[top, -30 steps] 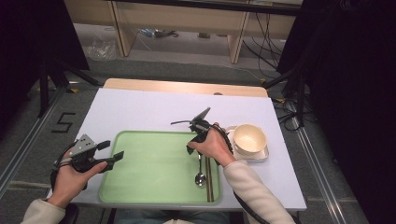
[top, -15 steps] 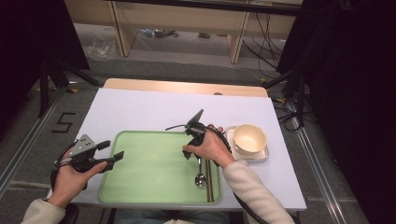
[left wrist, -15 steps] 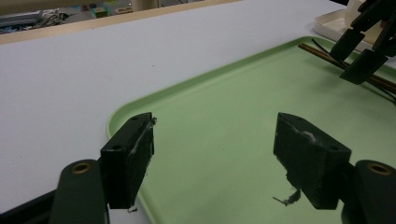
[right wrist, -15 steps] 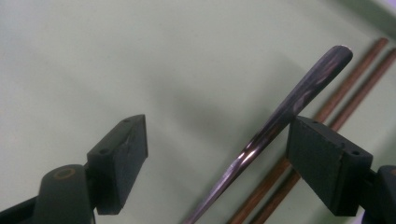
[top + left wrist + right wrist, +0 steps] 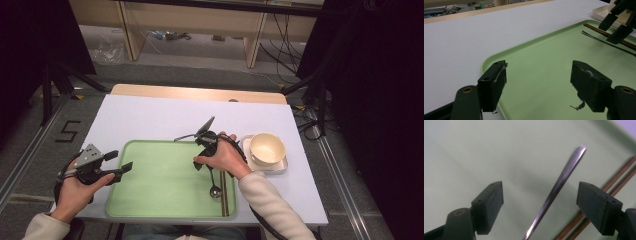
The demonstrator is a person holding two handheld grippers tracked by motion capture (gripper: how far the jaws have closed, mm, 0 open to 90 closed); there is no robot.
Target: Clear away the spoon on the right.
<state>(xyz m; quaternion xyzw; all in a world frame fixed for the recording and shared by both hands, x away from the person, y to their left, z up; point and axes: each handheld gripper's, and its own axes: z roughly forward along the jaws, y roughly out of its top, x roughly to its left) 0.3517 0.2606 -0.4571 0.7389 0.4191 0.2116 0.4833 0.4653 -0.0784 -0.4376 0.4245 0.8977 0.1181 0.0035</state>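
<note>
— Since a second ago, what shifted?
— Right tool [image 5: 199, 159] has slid left and down over the spoon [image 5: 214, 186]; left tool [image 5: 116, 162] hasn't budged.
— Left to right?
— Left tool hovers at the green tray's [image 5: 150, 195] left rim, jaws spread, empty. Right tool's jaws are spread astride the spoon handle [image 5: 556, 187], not touching. Chopsticks [image 5: 224, 192] lie just beside; the bowl [image 5: 267, 148] sits on the surface.

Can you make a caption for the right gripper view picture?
Open tongs hang over a shiny spoon handle on a green tray.
</note>
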